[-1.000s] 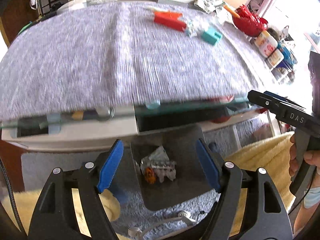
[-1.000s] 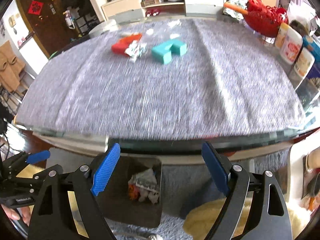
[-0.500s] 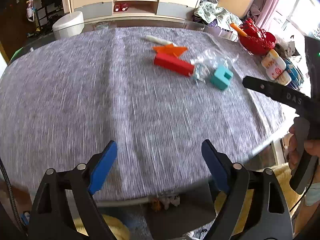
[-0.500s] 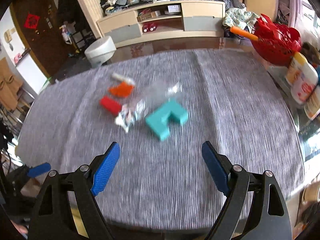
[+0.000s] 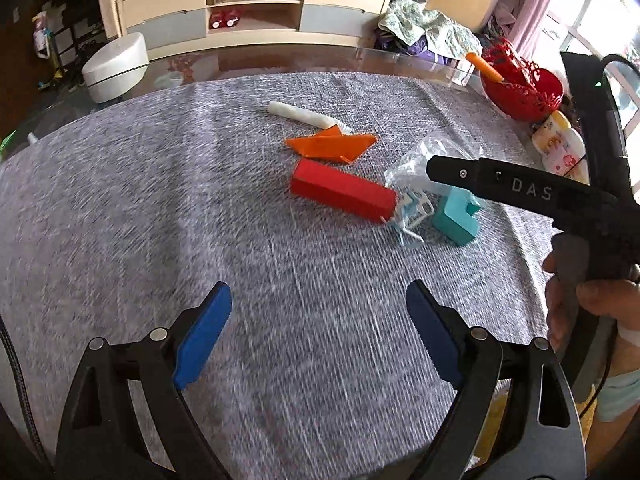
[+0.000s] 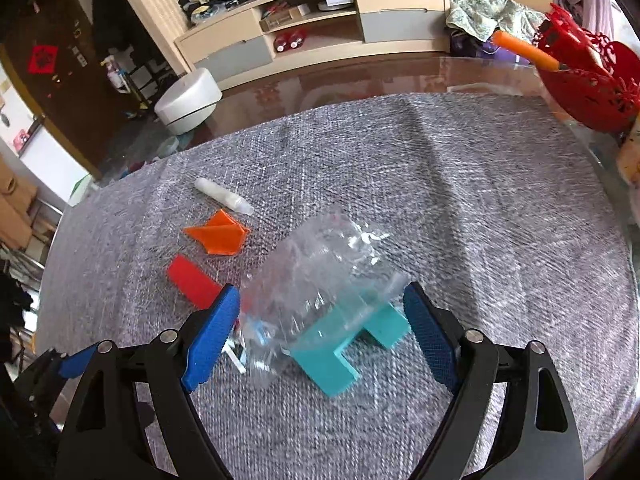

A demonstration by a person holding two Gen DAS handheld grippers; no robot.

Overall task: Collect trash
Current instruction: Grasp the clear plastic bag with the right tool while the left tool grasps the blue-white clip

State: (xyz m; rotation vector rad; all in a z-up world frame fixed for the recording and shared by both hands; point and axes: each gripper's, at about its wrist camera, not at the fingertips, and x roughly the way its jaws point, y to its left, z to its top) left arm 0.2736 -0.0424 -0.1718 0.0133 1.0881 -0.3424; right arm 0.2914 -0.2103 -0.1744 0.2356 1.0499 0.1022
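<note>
The left gripper (image 5: 319,330) is hanging wide apart over bare grey cloth (image 5: 160,216). A red block (image 6: 192,282) and teal block (image 6: 340,344) are crowding the crumpled clear plastic wrapper (image 6: 320,276); its axis is unclear. The right gripper (image 6: 322,328) is closing around it, not pressing.

Grey woven cloth (image 5: 160,208) covers the glass table (image 6: 360,76). Red basket (image 6: 588,92) at the right edge holds an orange stick (image 6: 524,50). White round stool (image 5: 114,66) stands before the low cabinet (image 5: 256,12)

Both tongs moved from bin to table, right tongs (image 6: 322,312) closing around clear plastic wrapper (image 6: 320,280)
</note>
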